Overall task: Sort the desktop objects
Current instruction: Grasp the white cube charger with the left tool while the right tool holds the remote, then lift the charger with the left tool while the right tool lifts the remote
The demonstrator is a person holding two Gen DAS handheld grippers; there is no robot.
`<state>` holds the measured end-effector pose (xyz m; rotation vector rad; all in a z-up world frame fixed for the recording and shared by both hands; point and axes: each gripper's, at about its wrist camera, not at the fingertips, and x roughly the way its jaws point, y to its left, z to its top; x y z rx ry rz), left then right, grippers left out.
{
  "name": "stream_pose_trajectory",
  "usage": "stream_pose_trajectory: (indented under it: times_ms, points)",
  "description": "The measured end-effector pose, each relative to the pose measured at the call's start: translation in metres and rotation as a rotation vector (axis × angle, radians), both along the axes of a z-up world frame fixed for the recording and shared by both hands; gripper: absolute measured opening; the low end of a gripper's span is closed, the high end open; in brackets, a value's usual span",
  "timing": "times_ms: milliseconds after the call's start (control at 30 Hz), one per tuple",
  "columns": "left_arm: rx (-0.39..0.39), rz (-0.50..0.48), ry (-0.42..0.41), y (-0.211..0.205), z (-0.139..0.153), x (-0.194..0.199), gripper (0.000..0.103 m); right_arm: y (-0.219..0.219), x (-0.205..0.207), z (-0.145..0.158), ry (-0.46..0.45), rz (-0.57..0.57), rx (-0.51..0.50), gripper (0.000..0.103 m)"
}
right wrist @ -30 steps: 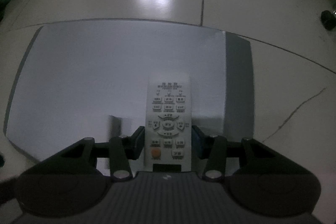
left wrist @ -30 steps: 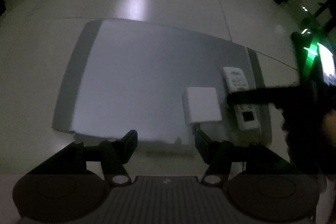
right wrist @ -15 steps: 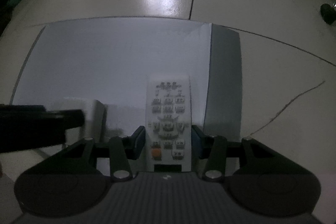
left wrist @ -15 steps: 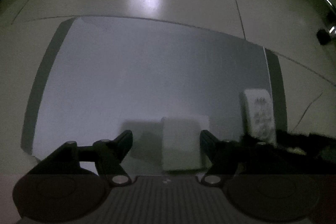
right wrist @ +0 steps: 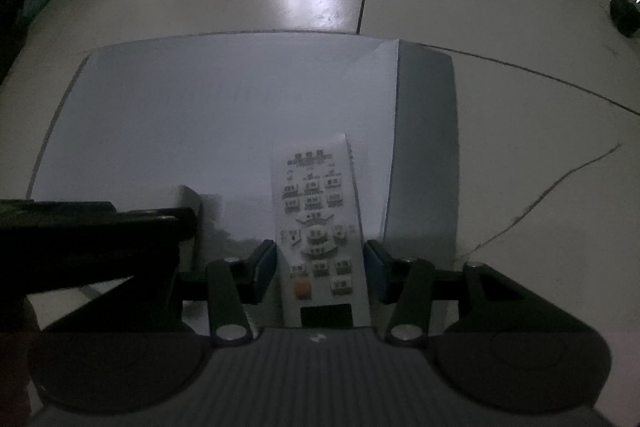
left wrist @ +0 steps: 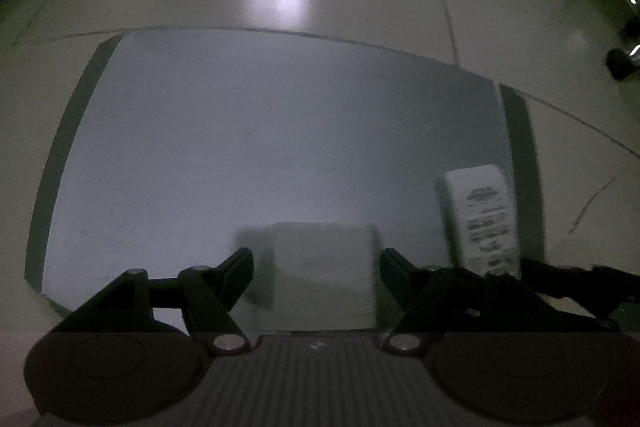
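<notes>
nothing is reading clearly in either view. the remote [right wrist: 320, 227] is carrying small dark print above its rows of buttons, and the buttons are showing tiny marks, but the dim light and blur are keeping every character too small to make out; in the left wrist view the same remote [left wrist: 482, 219] is showing only smeared grey lines of print. the white box [left wrist: 324, 273] is showing no lettering that can be made out. a small pale logo is sitting on the ribbed body of each gripper, too tiny to identify.
</notes>
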<state>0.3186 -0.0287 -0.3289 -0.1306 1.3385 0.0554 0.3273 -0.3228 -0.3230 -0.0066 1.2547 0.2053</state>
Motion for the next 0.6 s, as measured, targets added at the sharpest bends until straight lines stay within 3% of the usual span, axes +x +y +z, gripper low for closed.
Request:
stream_pose_trajectory:
  times_ms: [33,267,367,600]
  points:
    - [-0.027,0.009,0.009,0.003,-0.003,0.0,0.053,0.002,-0.001,0.0,-0.005,0.005,-0.007,0.054]
    - [0.003,-0.012,0.001,0.021,-0.001,-0.003,0.052,0.005,-0.004,0.003,-0.013,0.012,-0.02,0.052]
    - [0.059,-0.024,-0.006,0.042,0.001,-0.007,0.052,0.005,-0.002,0.003,-0.013,0.009,-0.021,0.052]
    - [0.08,-0.003,0.004,0.094,0.004,-0.017,0.052,0.017,0.0,0.01,-0.025,0.001,-0.016,0.049]
